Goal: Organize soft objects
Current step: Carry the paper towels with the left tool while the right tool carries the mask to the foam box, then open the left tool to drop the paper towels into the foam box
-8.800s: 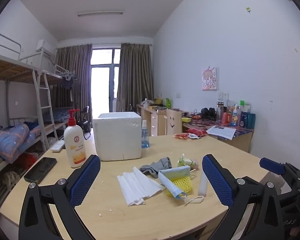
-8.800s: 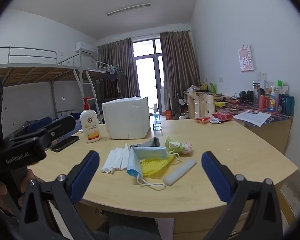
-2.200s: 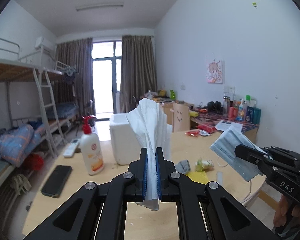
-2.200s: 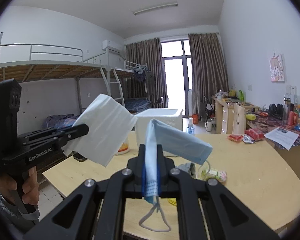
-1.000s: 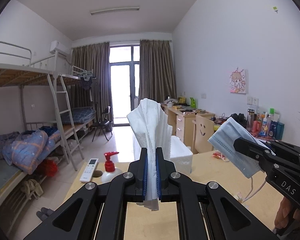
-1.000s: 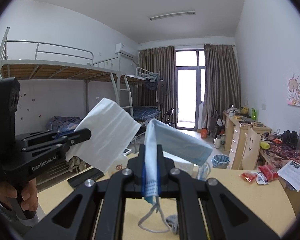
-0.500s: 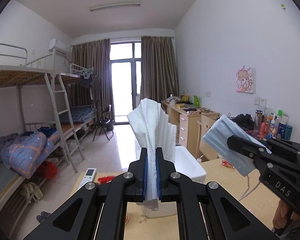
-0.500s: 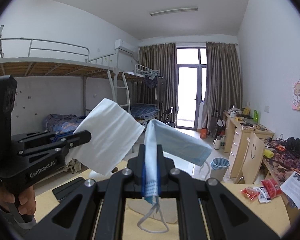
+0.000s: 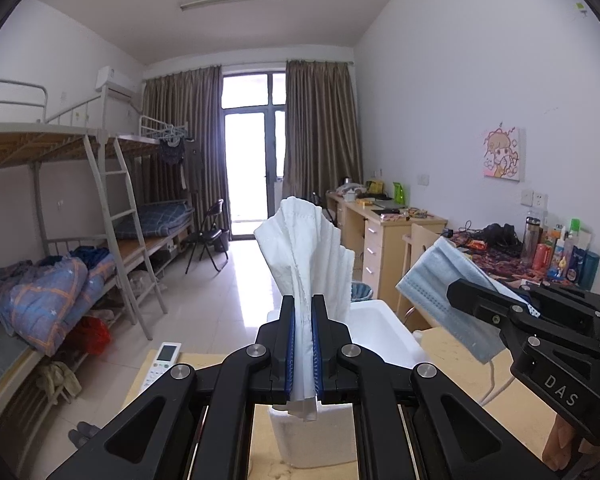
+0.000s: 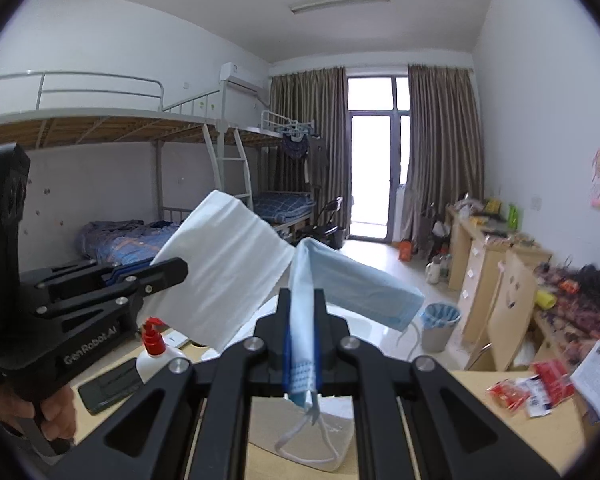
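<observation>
Left gripper point(image 9: 303, 346): I have it clamped on the folded white tissue point(image 9: 306, 256), which stands upright above the pads.
Right gripper point(image 10: 301, 346): I have it pinched on the blue face mask point(image 10: 352, 276), loops dangling.
Why: both soft items are carried high, I judge, for dropping into the foam box point(image 9: 374, 334) just ahead and below.
Around: pump bottle point(image 10: 154, 350), phone point(image 10: 108, 386) to my left.
In the way: nothing I can see.

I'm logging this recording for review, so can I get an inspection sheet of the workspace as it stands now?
Surface: wooden table, partly hidden by the grippers.
Job's things: white tissue and blue face mask both held in the air; white foam box open below them.
Clutter: pump bottle, phone, remote, red packets.
Grippers: left gripper shut on the tissue; right gripper shut on the mask.
Cables: nothing seen on the table.
Surroundings: bunk bed, desks, curtains.
</observation>
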